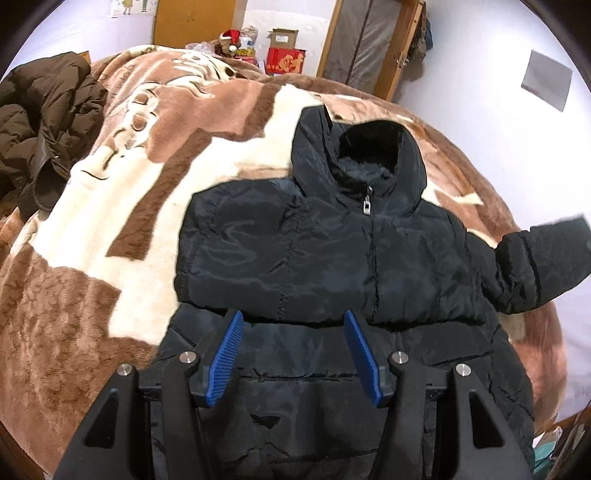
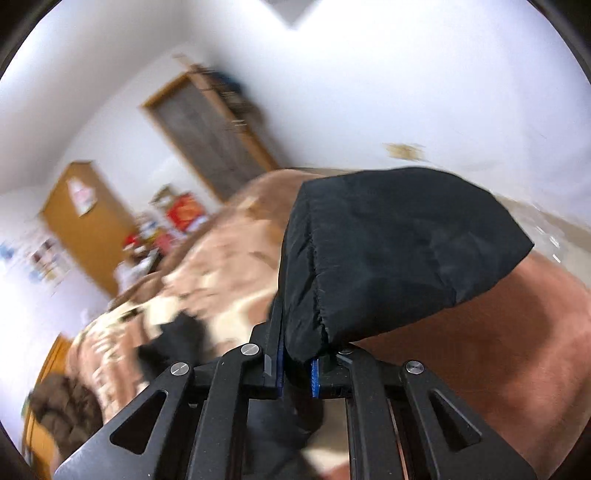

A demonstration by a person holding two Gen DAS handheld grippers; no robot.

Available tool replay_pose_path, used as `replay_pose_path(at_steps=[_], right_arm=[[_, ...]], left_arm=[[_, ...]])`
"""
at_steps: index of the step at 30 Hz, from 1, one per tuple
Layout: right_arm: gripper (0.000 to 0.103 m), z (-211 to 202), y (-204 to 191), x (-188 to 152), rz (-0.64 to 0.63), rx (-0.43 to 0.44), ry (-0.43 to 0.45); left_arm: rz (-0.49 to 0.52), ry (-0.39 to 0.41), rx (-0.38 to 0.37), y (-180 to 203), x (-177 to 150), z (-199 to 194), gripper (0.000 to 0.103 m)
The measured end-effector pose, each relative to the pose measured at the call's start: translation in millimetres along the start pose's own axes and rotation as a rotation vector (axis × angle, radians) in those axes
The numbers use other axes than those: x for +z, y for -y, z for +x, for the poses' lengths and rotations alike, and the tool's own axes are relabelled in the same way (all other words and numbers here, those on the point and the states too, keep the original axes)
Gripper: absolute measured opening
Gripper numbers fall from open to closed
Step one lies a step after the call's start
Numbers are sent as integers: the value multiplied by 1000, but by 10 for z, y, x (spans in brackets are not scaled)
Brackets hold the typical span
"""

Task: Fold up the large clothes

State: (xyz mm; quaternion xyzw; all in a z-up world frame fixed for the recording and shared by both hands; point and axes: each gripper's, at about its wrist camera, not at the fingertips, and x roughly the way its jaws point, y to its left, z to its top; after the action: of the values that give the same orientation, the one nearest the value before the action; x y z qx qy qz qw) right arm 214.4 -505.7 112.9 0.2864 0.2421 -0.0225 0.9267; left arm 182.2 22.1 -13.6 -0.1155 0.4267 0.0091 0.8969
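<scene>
A black puffer jacket (image 1: 332, 251) lies zipped, front up, on the brown and cream blanket (image 1: 110, 206). One sleeve (image 1: 229, 254) is folded across its chest. The other sleeve (image 1: 546, 258) sticks out to the right, raised off the bed. My left gripper (image 1: 293, 321) is open, hovering over the jacket's lower body, its blue pads empty. My right gripper (image 2: 297, 354) is shut on the black sleeve cuff (image 2: 388, 251) and holds it up above the blanket (image 2: 480, 350). That view is blurred.
A dark brown coat (image 1: 44, 122) lies bunched at the bed's far left. Beyond the bed stand a wooden door (image 1: 195, 22), red boxes (image 1: 286, 61) and a tall wardrobe (image 1: 365, 40). A white wall is to the right.
</scene>
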Motion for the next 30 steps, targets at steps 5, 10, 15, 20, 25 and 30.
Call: replay_pose_path(at_steps=[5,10,15,20,25,30], right_arm=[[10,163,-949,-281,-147,148,-100],[13,666,-1601,-934,-261,227,-260],[19,1357,-1857,-1807,-329,204,-459],[46,1735,-1939,-2367,-353,201,-627],[52,1485,-2132,-2336,-406,303,-597],[52,1148,-2065,-2099,-410,410,-531]], left_arm=[[-49,34,0,-240,27,-145,59],[-93,54,13,-513,-6,-220,59],[-140,53,32,-808,-54,-221,59],[-169,56,49,-1004,-82,-247,59],[-169,78,34,-978,-13,-317,59],[-107,99,-40,-613,171,-307,59]])
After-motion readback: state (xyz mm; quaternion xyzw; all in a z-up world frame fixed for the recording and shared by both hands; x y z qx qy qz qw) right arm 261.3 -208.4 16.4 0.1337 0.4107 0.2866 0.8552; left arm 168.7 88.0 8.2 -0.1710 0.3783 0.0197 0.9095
